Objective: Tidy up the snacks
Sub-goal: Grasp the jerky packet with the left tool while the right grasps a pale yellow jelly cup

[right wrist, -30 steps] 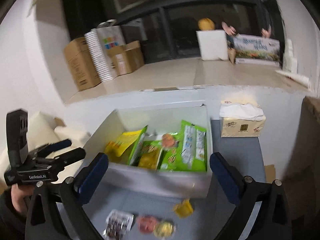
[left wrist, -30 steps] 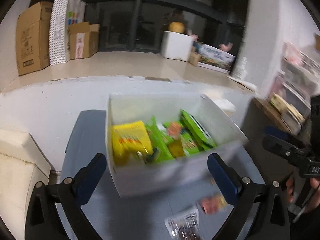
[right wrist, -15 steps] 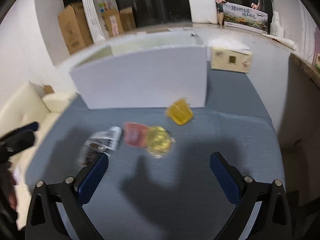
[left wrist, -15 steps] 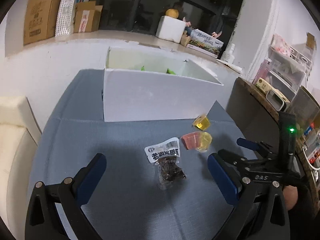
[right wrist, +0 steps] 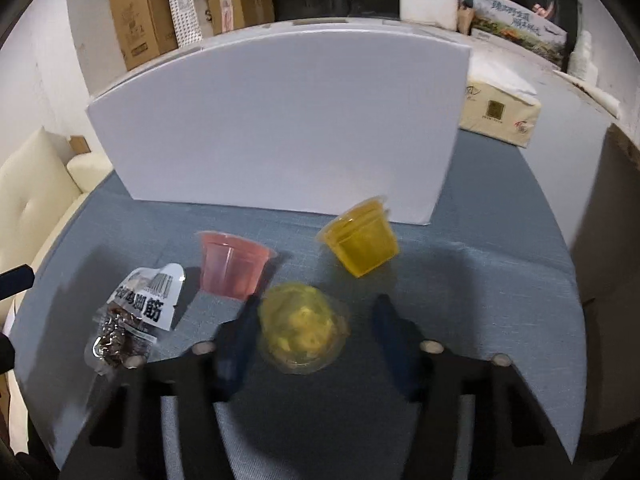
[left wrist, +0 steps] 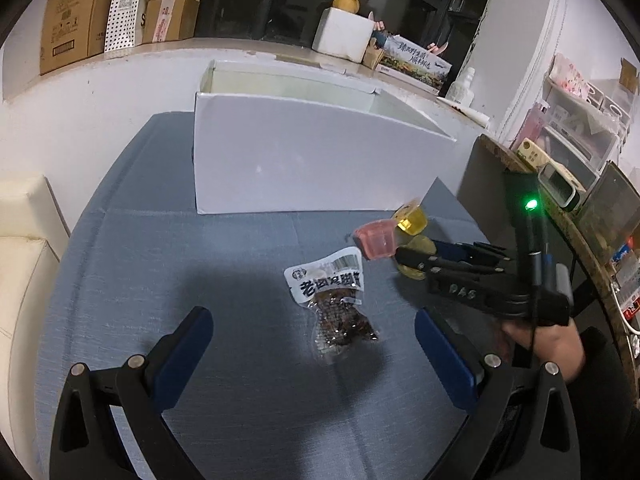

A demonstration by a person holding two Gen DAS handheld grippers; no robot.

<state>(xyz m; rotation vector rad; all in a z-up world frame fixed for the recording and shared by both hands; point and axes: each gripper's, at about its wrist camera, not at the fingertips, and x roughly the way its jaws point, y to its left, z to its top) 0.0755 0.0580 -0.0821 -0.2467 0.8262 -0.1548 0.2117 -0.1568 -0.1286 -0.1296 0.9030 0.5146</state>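
A white box (left wrist: 312,160) stands at the back of the blue-grey table (left wrist: 180,264); its inside is hidden from here. In front of it lie a clear packet of dark meat snack (left wrist: 332,308), a pink jelly cup (right wrist: 232,268), an amber jelly cup (right wrist: 362,244) and a pale yellow jelly cup (right wrist: 302,326). My right gripper (right wrist: 316,316) straddles the pale yellow cup with its jaws closing; the left pad is at the cup, the right pad still shows a gap. My left gripper (left wrist: 312,320) hangs open just over the meat packet, and the right gripper (left wrist: 416,254) lies to its right.
A tissue box (right wrist: 500,116) sits right of the white box. A cream sofa (left wrist: 20,248) borders the table on the left. Cardboard boxes (left wrist: 68,24) line the back ledge. A cluttered shelf (left wrist: 580,140) and wooden edge stand at the right.
Both grippers dropped from above the box to table level in front of it. The right jaws narrowed from wide open around the pale yellow cup. The left jaws stayed open.
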